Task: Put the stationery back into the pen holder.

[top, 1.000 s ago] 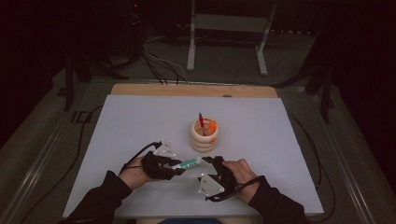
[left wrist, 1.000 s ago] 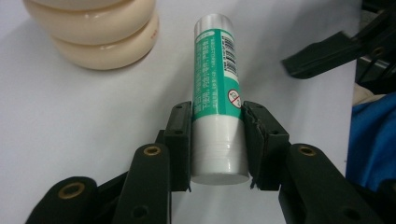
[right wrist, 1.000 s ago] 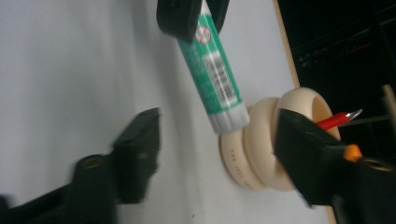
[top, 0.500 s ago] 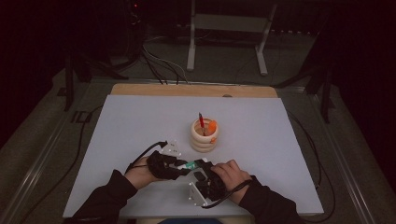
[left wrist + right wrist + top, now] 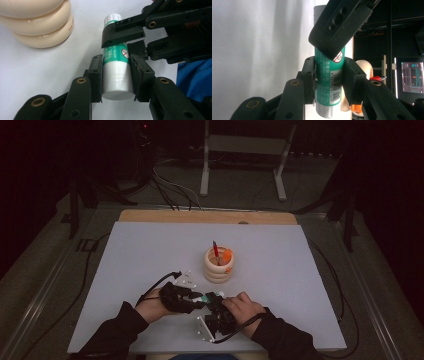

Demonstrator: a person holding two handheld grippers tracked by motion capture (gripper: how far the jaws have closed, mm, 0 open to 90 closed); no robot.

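A glue stick (image 5: 205, 296) with a green label and white ends is held just above the white table, between both hands. My left gripper (image 5: 116, 59) is shut on its white end (image 5: 116, 80). My right gripper (image 5: 329, 62) has just been closing and now has its pads pressed on the green labelled body (image 5: 328, 97). In the left gripper view the right gripper (image 5: 125, 42) reaches in from the upper right and clamps the green part. In the high view the left gripper (image 5: 192, 299) and right gripper (image 5: 215, 306) meet near the table's front edge.
A cream ringed holder (image 5: 218, 266) stands mid-table just beyond the hands, with a red pen (image 5: 215, 251) and an orange item in it. It is close by in the left gripper view (image 5: 37, 22). Cables trail off both table sides. A white stand is on the floor behind.
The right hand has moved left to the left gripper, and its jaws have closed on the glue stick. The left hand has stayed in place, still holding the stick.
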